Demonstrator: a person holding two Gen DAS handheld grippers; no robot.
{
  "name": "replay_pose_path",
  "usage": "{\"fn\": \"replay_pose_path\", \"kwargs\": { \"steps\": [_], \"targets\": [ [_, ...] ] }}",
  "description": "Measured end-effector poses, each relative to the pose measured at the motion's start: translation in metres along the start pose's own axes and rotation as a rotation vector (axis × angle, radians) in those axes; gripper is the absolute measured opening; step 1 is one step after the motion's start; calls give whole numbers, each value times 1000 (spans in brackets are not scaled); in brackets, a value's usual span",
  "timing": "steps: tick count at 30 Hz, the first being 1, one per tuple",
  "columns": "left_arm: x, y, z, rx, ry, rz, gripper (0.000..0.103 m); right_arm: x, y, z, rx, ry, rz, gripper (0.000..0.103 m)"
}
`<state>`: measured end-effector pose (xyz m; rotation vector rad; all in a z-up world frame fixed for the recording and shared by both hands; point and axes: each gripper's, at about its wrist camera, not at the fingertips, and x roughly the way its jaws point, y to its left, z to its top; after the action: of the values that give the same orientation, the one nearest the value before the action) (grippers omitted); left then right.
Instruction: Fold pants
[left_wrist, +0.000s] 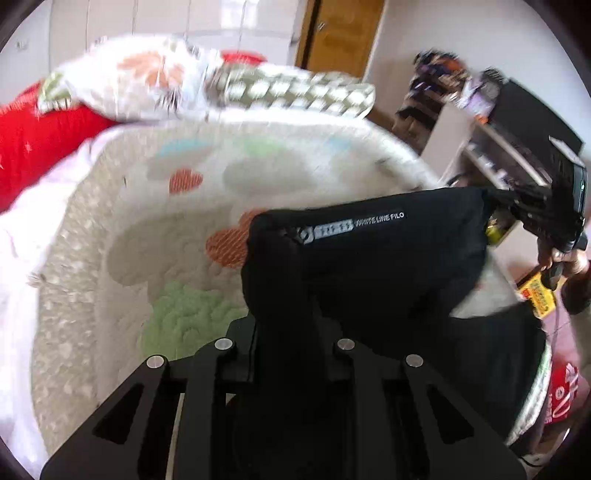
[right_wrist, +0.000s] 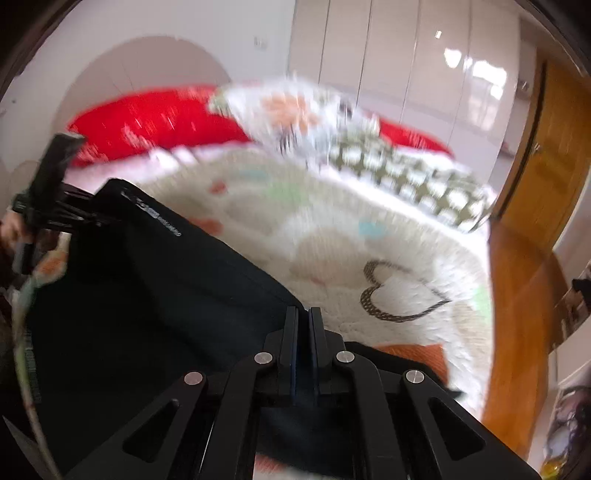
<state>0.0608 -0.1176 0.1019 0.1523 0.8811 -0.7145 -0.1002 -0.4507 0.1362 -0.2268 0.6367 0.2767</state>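
Note:
The black pants (left_wrist: 388, 266) with a white printed label hang stretched in the air above the bed, held at two corners. My left gripper (left_wrist: 284, 295) is shut on one corner; the cloth drapes over its fingers and hides them. My right gripper (right_wrist: 303, 314) is shut on the other corner of the pants (right_wrist: 147, 314), its two fingers pressed together. In the left wrist view the right gripper (left_wrist: 509, 199) pinches the far corner. In the right wrist view the left gripper (right_wrist: 99, 218) pinches the far corner.
Below lies a cream fleece blanket (left_wrist: 166, 229) with heart patterns on the bed. Red pillows (right_wrist: 147, 122) and a floral quilt (left_wrist: 155, 77) lie at the bed's head. A wooden door (right_wrist: 546, 155), wood floor (right_wrist: 517, 314) and cluttered shelves (left_wrist: 498, 155) are at the side.

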Motion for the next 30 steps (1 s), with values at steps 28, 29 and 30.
{"fn": "replay_pose_path", "kwargs": {
  "steps": [28, 29, 30],
  "targets": [
    [-119, -16, -168, -209, -65, 135, 81, -44, 213, -108, -22, 65, 307, 46],
    [-121, -16, -169, -207, -68, 141, 81, -37, 221, -104, -23, 62, 318, 46],
    [-123, -17, -170, -206, -69, 145, 81, -29, 230, -100, -34, 55, 333, 46]
  ]
}}
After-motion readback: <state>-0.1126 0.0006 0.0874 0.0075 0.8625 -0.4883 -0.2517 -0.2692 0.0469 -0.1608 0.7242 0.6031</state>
